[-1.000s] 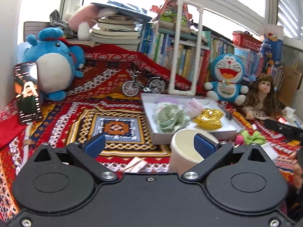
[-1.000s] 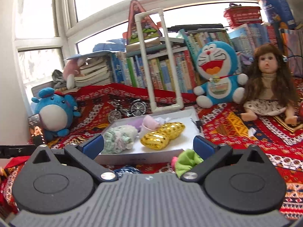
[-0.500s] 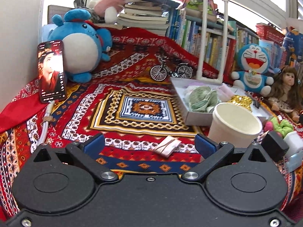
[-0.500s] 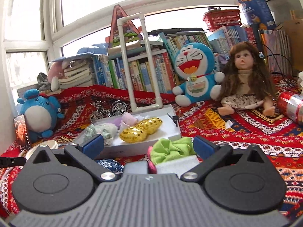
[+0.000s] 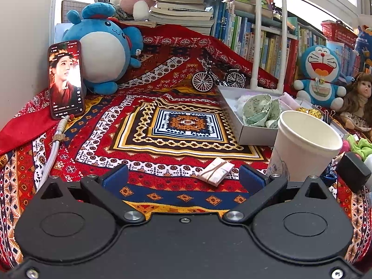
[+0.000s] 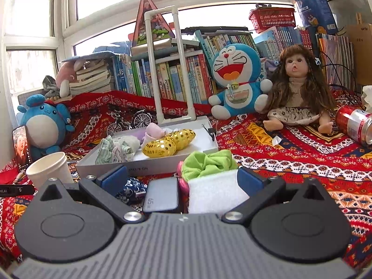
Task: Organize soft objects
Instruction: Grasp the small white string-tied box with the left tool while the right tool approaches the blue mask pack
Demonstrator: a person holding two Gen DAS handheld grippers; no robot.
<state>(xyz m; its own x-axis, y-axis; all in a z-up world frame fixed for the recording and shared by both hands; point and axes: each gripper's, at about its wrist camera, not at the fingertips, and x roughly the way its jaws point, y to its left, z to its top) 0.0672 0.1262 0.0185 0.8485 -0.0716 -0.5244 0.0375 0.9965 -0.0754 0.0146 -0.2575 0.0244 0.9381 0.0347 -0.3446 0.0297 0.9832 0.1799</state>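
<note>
A shallow white box (image 6: 148, 165) on the patterned cloth holds gold sequined scrunchies (image 6: 171, 143), a green patterned scrunchie (image 6: 116, 150) and a pink one (image 6: 153, 130). A lime green scrunchie (image 6: 207, 161), a white soft pad (image 6: 215, 193) and a dark blue patterned scrunchie (image 6: 132, 188) lie just in front of my open, empty right gripper (image 6: 181, 181). My left gripper (image 5: 183, 179) is open and empty, low over the cloth, left of the box (image 5: 251, 134). The green patterned scrunchie (image 5: 260, 111) shows there too.
A white paper cup (image 5: 302, 148) stands right of the left gripper, a small banded paper packet (image 5: 216, 171) ahead. A phone (image 5: 65, 79) leans at left by a blue plush (image 5: 102, 48). A Doraemon plush (image 6: 237, 83), doll (image 6: 297, 88), can (image 6: 353, 125), toy bicycle (image 5: 218, 79), power bank (image 6: 161, 195) and books surround.
Both grippers have pulled back and away from the box. The left swung left, bringing the phone and packet into view. The right now shows the white pad, power bank and blue scrunchie between its fingers.
</note>
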